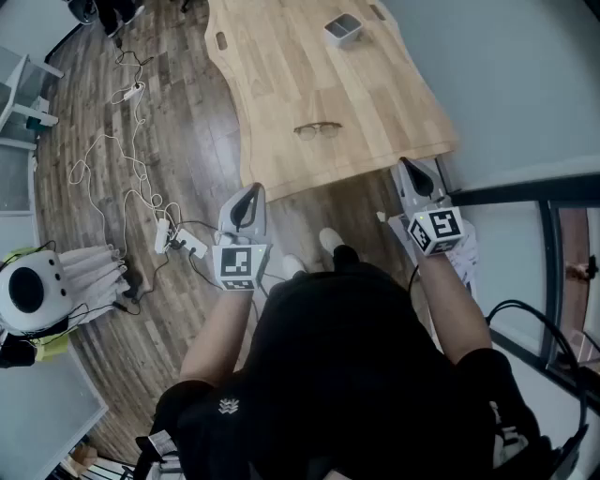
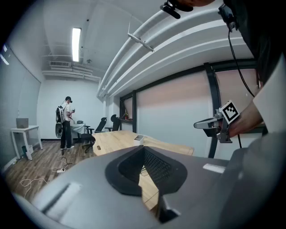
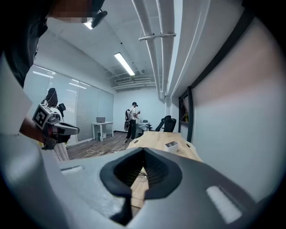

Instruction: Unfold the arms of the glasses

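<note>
1. Since the glasses point(image 1: 318, 129) lie alone in the middle of the worktop point(image 1: 281, 75), well apart from both tools, I judge that the unfolding is not yet begun (their arms look folded, but they are too small to be sure).
2. The left hand-held gripper point(image 1: 248, 194) hovers just off the near edge, its jaws pressed together on nothing.
3. The right hand-held gripper point(image 1: 413, 169) hovers at the near corner, closed and empty too.
4. They stand on either side of the glasses, probably so that one can steady the frame while the other swings an arm; both must open first.
5. A small grey box point(image 1: 343, 28) sits far behind, out of the way.

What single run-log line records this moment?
stage: not started | glasses: on table, untouched | left gripper: shut, empty | right gripper: shut, empty
</note>
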### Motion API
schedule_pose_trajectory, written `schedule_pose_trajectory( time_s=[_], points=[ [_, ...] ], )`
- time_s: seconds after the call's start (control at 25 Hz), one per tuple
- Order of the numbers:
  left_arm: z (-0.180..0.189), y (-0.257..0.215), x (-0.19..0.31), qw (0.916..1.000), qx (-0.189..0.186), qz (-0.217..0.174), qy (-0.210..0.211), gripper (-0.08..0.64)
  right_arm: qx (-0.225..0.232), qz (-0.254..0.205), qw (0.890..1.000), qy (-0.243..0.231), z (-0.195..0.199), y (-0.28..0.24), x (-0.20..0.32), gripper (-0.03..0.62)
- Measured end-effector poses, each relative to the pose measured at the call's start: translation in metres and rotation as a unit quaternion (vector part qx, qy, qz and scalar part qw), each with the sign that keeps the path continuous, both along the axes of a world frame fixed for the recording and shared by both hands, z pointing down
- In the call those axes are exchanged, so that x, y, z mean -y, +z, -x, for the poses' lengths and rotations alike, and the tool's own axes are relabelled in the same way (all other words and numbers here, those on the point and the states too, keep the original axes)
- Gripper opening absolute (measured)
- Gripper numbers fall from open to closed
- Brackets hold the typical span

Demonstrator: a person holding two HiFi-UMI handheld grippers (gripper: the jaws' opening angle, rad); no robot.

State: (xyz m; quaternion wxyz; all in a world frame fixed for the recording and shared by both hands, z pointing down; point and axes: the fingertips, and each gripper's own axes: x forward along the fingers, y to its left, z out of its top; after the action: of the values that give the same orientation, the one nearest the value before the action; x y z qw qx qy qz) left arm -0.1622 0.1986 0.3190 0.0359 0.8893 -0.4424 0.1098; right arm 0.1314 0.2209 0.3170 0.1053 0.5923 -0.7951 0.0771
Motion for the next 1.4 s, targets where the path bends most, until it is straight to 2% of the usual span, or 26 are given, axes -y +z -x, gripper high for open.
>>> schedule_pose_trajectory(
  time_s=[0.2,0.44,0.6,0.8,0.96,1.2,1.4],
  points=[
    [-0.036,0.001,0.014,0.9978,0.037,-0.039,0.038,0.006,0.002,-0.008,1.000,-0.008,-0.011,0.010,0.006,0.000],
    [-0.069,-0.001,0.022,0.9968,0.058,-0.037,0.041,0.006,0.025,0.004,1.000,-0.003,-0.043,0.035,0.008,0.000],
    [-0.087,0.004,0.038,0.9968,0.072,-0.027,0.023,0.006,0.039,0.000,0.998,-0.040,-0.061,0.040,0.028,0.000],
    [-0.101,0.026,0.058,0.9967,0.071,0.002,-0.038,0.006,0.033,-0.002,0.994,-0.103,-0.070,0.051,0.059,0.000],
    [-0.130,0.040,0.059,0.9956,0.081,0.015,-0.045,0.008,0.036,0.002,0.989,-0.141,-0.079,0.058,0.081,0.000],
    [-0.153,0.050,0.080,0.9937,0.108,0.028,-0.011,0.008,0.055,0.016,0.988,-0.145,-0.086,0.073,0.111,0.000],
    [-0.160,0.068,0.114,0.9927,0.107,0.043,0.034,0.006,0.059,0.042,0.989,-0.130,-0.075,0.088,0.131,0.000]
  ],
)
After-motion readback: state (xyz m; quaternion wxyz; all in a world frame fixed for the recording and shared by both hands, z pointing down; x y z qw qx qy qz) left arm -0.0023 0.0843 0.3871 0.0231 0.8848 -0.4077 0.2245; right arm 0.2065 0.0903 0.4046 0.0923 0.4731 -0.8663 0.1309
